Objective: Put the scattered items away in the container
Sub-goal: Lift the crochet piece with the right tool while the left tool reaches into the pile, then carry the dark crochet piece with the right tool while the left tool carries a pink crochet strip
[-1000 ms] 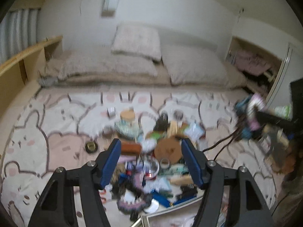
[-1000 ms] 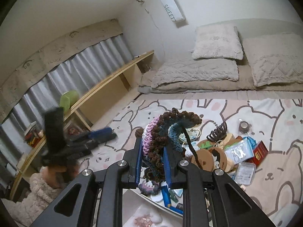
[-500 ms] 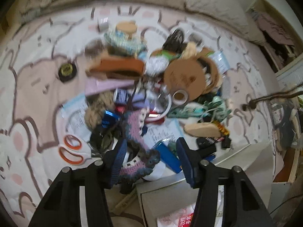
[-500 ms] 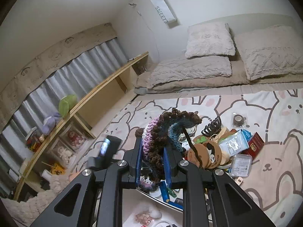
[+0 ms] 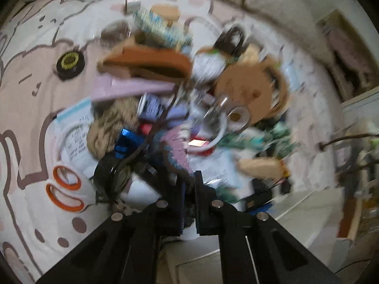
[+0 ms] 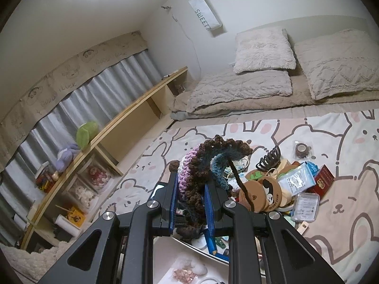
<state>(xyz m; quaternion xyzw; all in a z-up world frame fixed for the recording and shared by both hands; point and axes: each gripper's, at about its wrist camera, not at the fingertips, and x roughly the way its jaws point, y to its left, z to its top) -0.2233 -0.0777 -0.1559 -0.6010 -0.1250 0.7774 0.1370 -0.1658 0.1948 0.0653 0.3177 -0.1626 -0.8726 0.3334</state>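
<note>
A heap of small items lies on the bunny-print blanket (image 5: 28, 94). In the blurred left wrist view, my left gripper (image 5: 188, 182) points steeply down at the heap's near edge. Its jaws are pressed together on a pink, purple and teal crocheted piece (image 5: 176, 149) that sticks up from between them. My right gripper (image 6: 190, 182) hovers above the blanket, shut on a bigger crocheted piece (image 6: 201, 163) in brown, pink and teal with a dangling brown cord. The white container (image 5: 296, 213) sits just on the near side of the heap; its inside (image 6: 180, 262) shows below the right gripper.
The heap holds cork coasters (image 5: 248, 87), a brown pouch (image 5: 146, 61), orange-handled scissors (image 5: 64, 189), a black and yellow roll (image 5: 70, 62), a black hair claw (image 6: 268, 159) and a red box (image 6: 323, 181). A low wooden shelf (image 6: 132, 116) runs along the left, with bedding (image 6: 241, 90) behind.
The left gripper has dropped from a level view of the room, tipped down onto the heap, and its jaws have closed on the small crocheted piece. The right gripper has kept still with its piece.
</note>
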